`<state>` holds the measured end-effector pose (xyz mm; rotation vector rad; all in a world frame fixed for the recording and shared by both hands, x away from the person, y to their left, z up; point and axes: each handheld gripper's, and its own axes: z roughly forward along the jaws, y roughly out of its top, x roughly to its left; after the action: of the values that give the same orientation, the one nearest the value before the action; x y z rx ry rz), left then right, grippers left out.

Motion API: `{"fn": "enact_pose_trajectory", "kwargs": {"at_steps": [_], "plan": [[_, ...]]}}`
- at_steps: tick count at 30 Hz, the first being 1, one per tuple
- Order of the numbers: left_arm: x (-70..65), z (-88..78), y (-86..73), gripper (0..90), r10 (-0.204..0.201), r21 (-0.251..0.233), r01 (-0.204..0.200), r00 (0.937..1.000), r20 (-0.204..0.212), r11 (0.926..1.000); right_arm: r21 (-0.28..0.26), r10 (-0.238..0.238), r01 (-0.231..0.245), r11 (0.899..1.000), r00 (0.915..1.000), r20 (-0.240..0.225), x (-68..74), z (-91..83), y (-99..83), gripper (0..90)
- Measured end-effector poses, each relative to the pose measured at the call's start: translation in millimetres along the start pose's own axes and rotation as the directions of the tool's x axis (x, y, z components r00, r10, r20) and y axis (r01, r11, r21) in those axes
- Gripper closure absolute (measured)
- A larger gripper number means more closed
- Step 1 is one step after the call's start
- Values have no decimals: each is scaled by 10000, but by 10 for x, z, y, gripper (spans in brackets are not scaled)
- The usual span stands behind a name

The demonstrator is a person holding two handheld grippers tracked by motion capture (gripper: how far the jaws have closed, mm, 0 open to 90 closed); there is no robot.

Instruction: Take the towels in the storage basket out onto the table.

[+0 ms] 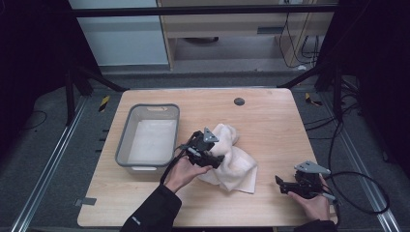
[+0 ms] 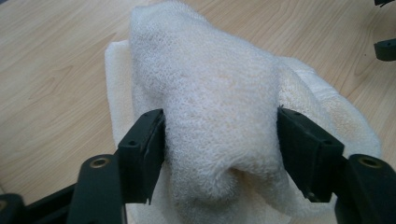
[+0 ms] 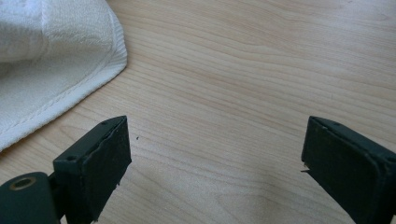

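A crumpled white towel (image 1: 238, 166) lies at the middle of the wooden table (image 1: 270, 125). My left gripper (image 1: 218, 158) is over the towel's left part, held by a hand in a dark sleeve. In the left gripper view a thick rolled fold of the towel (image 2: 210, 79) sits between the two jaws of the left gripper (image 2: 219, 140), which press on it from both sides. My right gripper (image 1: 278, 181) rests low near the table's front right, open, with bare wood between its jaws (image 3: 215, 158). A hemmed corner of the towel (image 3: 56, 56) lies to its upper left.
A grey plastic bin (image 1: 123, 140) with a pale inside stands left of the towel. A small black round disc (image 1: 239, 101) sits near the table's far edge. Cables (image 1: 358, 193) trail off the right side. Bare wood lies to the right of the towel.
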<state>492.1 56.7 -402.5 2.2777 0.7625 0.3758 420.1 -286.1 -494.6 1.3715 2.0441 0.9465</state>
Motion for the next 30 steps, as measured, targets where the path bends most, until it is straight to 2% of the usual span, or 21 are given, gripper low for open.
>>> {"fn": "enact_pose_trajectory", "kwargs": {"at_steps": [4, 5, 6, 9, 11, 13, 18, 21, 23, 26, 27, 28, 30], "plan": [[-6, -111, -19, 281, 136, -204, -139, 9998, -131, 9997, 17, 66, -66, 10000, 10000, 12, 3, -2, -1, 80], [-2, -193, -33, 275, 153, -323, -160, 9996, -218, 9993, -8, 96, -96, 10000, 10000, 23, 2, -3, -1, 79], [-2, -193, -33, 271, 153, -323, -160, 9996, -218, 9993, -8, 96, -96, 10000, 10000, 23, 2, -3, -1, 79], [21, -385, -94, 261, 81, -656, -104, 9993, -357, 9978, -10, 100, -100, 9999, 9999, 40, 2, -8, -1, 78], [32, -431, -115, 259, 45, -728, -76, 9991, -427, 9973, -12, 89, -89, 10000, 10000, 45, 3, -9, -2, 78], [78, -549, -193, 250, -173, -889, 119, 9980, -608, 9960, -34, 43, -43, 10000, 10000, 30, 2, -9, -6, 77], [147, -666, -307, 243, -499, -1106, 405, 9952, -837, 9930, -20, 71, -70, 10000, 9999, 71, -3, -15, -12, 77], [210, -771, -459, 242, -857, -1375, 719, 9916, -966, 9879, -7, 169, -169, 9999, 9998, 47, 1, -21, -14, 76], [222, -794, -497, 242, -898, -1409, 750, 9907, -1021, 9872, -2, 184, -184, 9998, 9998, 53, 0, -21, -16, 74], [261, -864, -611, 244, -1156, -1578, 965, 9865, -1164, 9827, -23, 131, -131, 9999, 9999, 89, -5, -20, -18, 73], [293, -917, -692, 245, -1281, -1696, 1053, 9833, -1296, 9799, -31, 132, -131, 9999, 9999, 94, -5, -21, -19, 72], [293, -917, -692, 245, -1281, -1696, 1053, 9833, -1296, 9799, -31, 132, -131, 9999, 9999, 94, -5, -21, -19, 72], [351, -984, -812, 246, -1617, -1838, 1347, 9768, -1406, 9737, -43, 112, -111, 9999, 9999, 103, -10, -18, -22, 72]]}}
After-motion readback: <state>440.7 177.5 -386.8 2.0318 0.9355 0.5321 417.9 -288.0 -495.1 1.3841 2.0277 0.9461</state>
